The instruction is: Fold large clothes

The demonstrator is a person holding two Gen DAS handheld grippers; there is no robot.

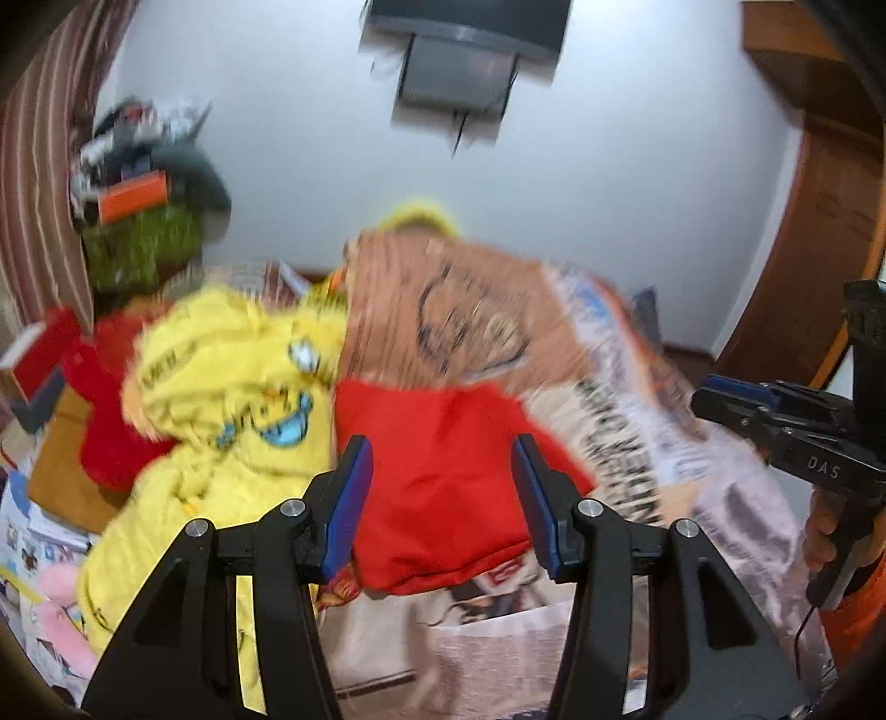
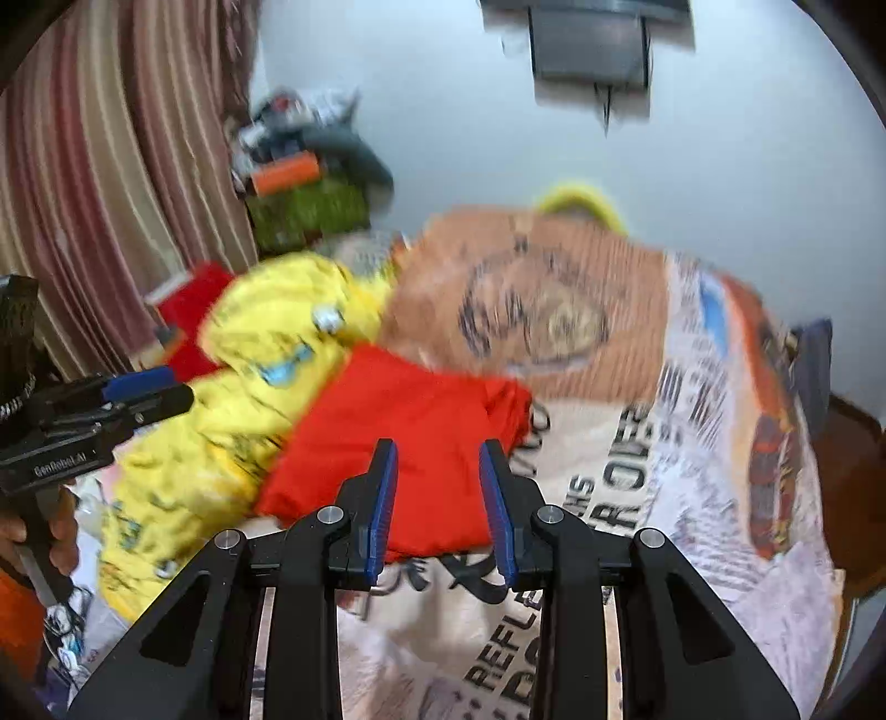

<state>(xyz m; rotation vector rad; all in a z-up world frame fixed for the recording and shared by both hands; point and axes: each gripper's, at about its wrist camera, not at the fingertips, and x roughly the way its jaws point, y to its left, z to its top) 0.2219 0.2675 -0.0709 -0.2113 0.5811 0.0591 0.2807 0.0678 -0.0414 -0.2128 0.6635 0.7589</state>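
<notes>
1. Blue-padded fingers of my left gripper (image 1: 440, 498) fill the bottom of the left wrist view; its jaws stand wide apart with nothing between them, hovering over the near part of the red garment (image 1: 443, 487).
2. My right gripper (image 2: 438, 501) is likewise parted and empty in its own view, the gap a little narrower; its fingertips frame the near edge of that same red garment (image 2: 410, 443).
3. That red piece lies folded into a flat, roughly rectangular shape on the printed bedspread (image 2: 653, 487), which carries large black lettering; both views are blurred, so I cannot read the finer creases.
4. Just to its left sits a crumpled yellow garment (image 1: 232, 399) with blue and black cartoon prints, touching the red one along its edge; the same yellow heap (image 2: 266, 354) shows in the right wrist view.
5. Behind the red piece rests a tan cloth with a round dark drawing (image 1: 459, 321), partly overlapping the bedspread.
6. Further left is another red cloth (image 1: 105, 410), near a striped curtain (image 1: 39, 183).
7. A cluttered pile with an orange box (image 1: 133, 199) sits against the white wall (image 1: 609, 166); a dark wall-mounted screen (image 1: 465, 50) hangs above.
8. From each camera I see the other gripper off to the side, held in my hand, well apart from the clothes.
</notes>
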